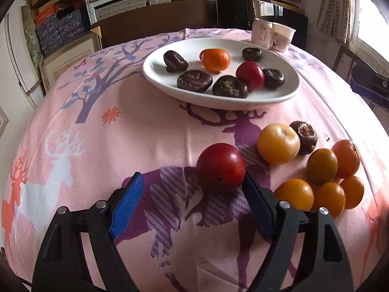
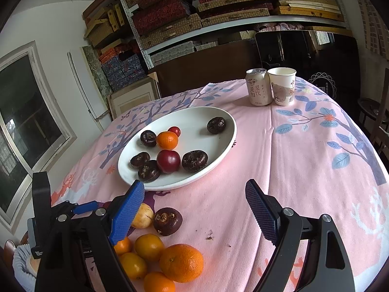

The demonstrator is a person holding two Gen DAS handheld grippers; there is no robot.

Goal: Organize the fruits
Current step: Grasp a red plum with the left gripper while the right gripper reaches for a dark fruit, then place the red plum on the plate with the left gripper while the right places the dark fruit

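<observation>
The left gripper (image 1: pixel 192 185) is sitting spread wide over the pink deer-print tablecloth (image 1: pixel 150 131), and the red plum (image 1: pixel 220 167) is resting on the cloth right by its right-hand pad, touching or almost, I can't tell which. Nothing's being squeezed. There's lots of bare cloth to the left of that plum and between it and the white plate (image 1: pixel 155 73), so plenty of room there. The right side is crowded though: a yellow plum (image 1: pixel 278 143), a water chestnut (image 1: pixel 305 136) and a bunch of small oranges (image 1: pixel 321 182) are huddling near the table's edge.

The right gripper (image 2: pixel 194 189) is also hanging wide with nothing in it, over the open stretch between the plate and the loose fruit. The plate is holding several chestnuts, a mandarin (image 2: pixel 167 140) and another red plum (image 2: pixel 168 161).

At the far edge a drink can (image 2: pixel 258 87) with Chinese characters is standing touching a paper cup (image 2: pixel 283 86), also printed with characters I can't fully read. Shelves of flat boxes (image 2: pixel 218 2) are filling the wall behind.
</observation>
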